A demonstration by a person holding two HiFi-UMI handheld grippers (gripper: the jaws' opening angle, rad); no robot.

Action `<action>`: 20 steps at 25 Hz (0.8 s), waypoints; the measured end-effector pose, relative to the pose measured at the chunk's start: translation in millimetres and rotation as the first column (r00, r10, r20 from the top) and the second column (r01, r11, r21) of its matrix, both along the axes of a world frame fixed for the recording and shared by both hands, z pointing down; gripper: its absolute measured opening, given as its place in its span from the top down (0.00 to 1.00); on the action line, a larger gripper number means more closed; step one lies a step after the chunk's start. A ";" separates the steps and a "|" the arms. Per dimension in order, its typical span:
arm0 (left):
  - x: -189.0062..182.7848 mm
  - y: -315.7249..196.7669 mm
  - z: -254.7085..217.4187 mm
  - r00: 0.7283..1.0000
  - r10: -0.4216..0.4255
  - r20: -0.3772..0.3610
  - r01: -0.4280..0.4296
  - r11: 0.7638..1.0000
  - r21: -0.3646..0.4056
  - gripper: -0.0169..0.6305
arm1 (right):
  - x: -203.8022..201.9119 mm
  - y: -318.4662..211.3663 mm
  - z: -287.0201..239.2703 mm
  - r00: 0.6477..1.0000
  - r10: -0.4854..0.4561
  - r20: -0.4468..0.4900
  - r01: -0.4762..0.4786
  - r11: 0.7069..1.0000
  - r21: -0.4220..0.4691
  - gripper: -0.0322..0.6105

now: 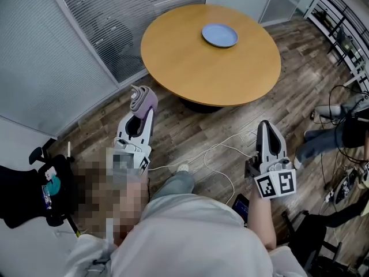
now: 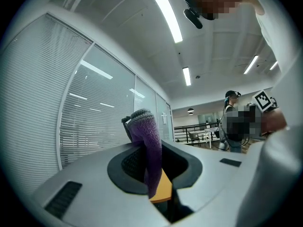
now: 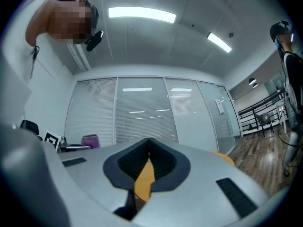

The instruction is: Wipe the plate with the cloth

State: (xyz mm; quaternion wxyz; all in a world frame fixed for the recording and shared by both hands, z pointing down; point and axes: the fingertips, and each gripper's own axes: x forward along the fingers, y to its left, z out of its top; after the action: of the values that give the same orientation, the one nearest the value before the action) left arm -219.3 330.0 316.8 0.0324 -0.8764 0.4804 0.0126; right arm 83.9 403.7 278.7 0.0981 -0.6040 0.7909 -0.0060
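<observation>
A pale blue plate (image 1: 219, 35) lies on the far side of a round wooden table (image 1: 190, 68). My left gripper (image 1: 140, 101) is held over the floor short of the table's near left edge, shut on a purple and grey cloth (image 1: 140, 98) that sticks out past its tips. In the left gripper view the cloth (image 2: 147, 141) hangs pinched between the jaws. My right gripper (image 1: 268, 129) hovers over the floor in front of the table, its jaws closed together with nothing in them (image 3: 148, 151).
White cables (image 1: 213, 154) trail over the wooden floor between me and the table. A glass wall with blinds (image 1: 115, 16) runs along the left. A black chair (image 1: 29, 195) stands at lower left. Another person's legs (image 1: 323, 140) and gear lie to the right.
</observation>
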 end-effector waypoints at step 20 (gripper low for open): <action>-16.6 -124.8 13.4 0.996 0.092 -0.003 -0.092 0.996 -0.014 0.89 | -18.4 -102.2 1.7 0.995 0.096 -0.014 -0.096 0.995 -0.004 0.92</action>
State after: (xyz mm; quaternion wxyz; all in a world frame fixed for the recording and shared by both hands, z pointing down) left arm -235.9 205.2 330.2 0.0248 -0.8978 0.4395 0.0119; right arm 65.4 301.6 280.4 0.0913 -0.6414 0.7617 0.0010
